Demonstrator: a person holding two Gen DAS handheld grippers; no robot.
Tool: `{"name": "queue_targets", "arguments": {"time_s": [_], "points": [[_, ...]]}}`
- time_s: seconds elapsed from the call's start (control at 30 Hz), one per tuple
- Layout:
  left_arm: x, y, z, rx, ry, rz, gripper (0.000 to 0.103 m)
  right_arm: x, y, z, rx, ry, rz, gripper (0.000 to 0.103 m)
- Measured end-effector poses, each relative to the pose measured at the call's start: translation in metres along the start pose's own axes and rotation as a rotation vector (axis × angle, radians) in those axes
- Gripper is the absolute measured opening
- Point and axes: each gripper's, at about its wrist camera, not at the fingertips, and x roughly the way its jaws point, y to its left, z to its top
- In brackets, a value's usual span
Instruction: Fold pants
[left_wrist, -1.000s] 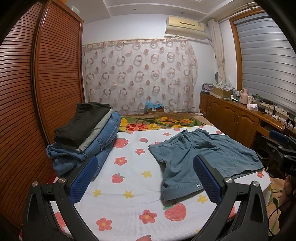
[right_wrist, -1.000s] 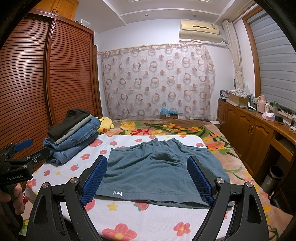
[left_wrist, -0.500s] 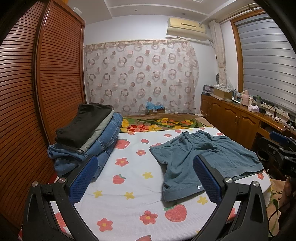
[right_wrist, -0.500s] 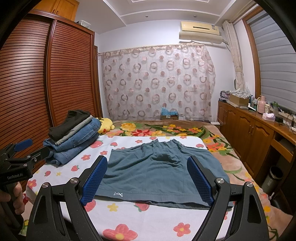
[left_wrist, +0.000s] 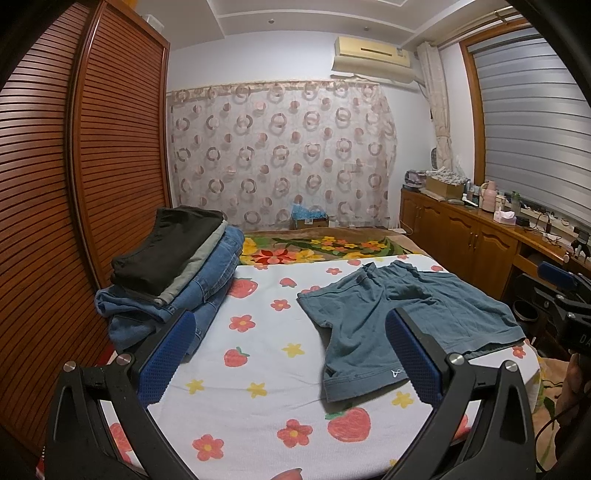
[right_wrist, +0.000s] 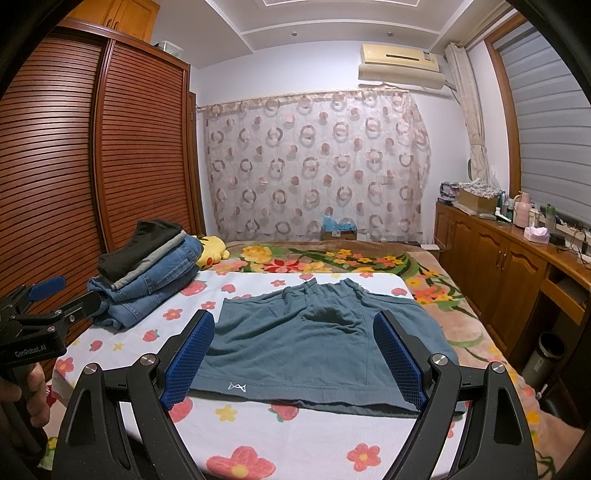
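Observation:
Teal-grey shorts (left_wrist: 399, 317) (right_wrist: 306, 339) lie flat on a white sheet printed with flowers and strawberries (left_wrist: 258, 354) (right_wrist: 295, 439). Their hem, with a small white logo, faces me and the waistband points away. My left gripper (left_wrist: 291, 354) hangs open above the sheet, left of the shorts and touching nothing. My right gripper (right_wrist: 293, 360) is open too, held above the near hem with the shorts framed between its blue pads (right_wrist: 188, 365). Nothing is between either pair of fingers.
A stack of folded jeans and dark trousers (left_wrist: 173, 273) (right_wrist: 147, 266) sits at the sheet's left edge by a slatted wardrobe (left_wrist: 74, 184). A yellow plush toy (right_wrist: 212, 251) lies behind it. Wooden cabinets (right_wrist: 495, 273) and a bin (right_wrist: 546, 354) line the right.
Both views have tilted up slightly, so the bed and shorts sit a little lower in frame. The shorts have not moved and both grippers stay open.

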Motion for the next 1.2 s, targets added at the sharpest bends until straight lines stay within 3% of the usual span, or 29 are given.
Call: {"name": "queue_targets", "arguments": {"time_s": [0.63,1.2], "points": [[0.000,0.002,-0.001,-0.003,0.011,-0.002,0.103,0.002,-0.003,-0.005,0.001,0.005,-0.004,0.089],[0.060,0.000,-0.027,0.055,0.149,-0.103,0.103,0.026,-0.025,-0.013,-0.037,0.089,-0.036,0.085]]}}
